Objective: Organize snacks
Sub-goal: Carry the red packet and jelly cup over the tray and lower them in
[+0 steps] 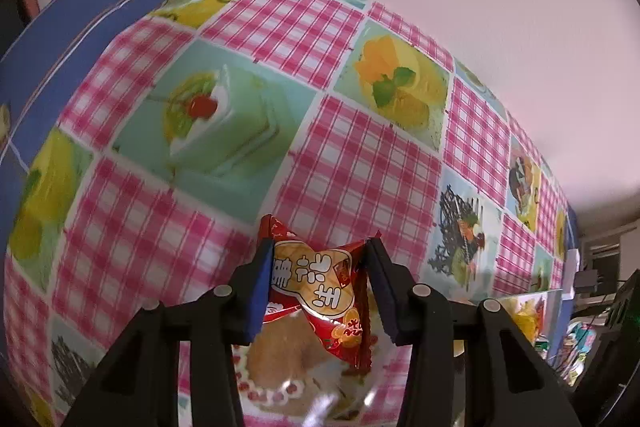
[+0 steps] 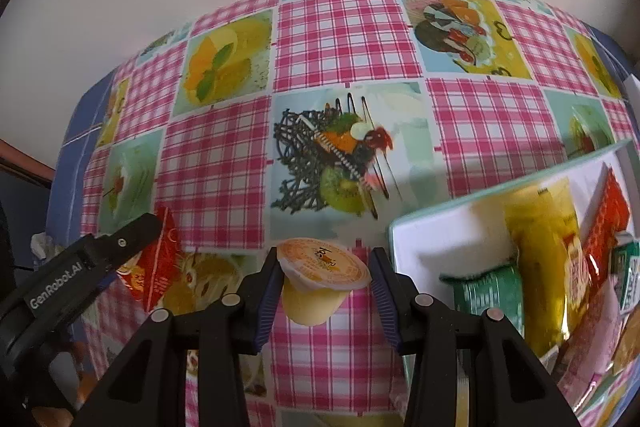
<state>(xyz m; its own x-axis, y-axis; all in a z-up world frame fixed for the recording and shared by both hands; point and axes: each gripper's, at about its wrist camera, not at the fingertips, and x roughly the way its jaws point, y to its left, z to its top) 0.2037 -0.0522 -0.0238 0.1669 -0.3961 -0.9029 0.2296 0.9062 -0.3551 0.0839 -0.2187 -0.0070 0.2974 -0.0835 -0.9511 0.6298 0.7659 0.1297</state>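
Red crinkly foil snack packet [image 1: 320,291] is getting pinched in the left gripper [image 1: 318,287], looking light and slippery, so gripping mid-body seems safest; right gripper [image 2: 325,285] is squeezing a small orange-lidded plastic jelly cup [image 2: 320,277] above the tablecloth [image 2: 344,39], beside the white tray [image 2: 440,239]

Left gripper [image 1: 318,281] and right gripper [image 2: 326,285]: matte black, angular linkage arms with triangular cut-outs, round silver pivot pins, and flat fingers faced with dark blue pads [image 1: 258,287]. White "GenRobot.AI" lettering marks the left gripper's side.
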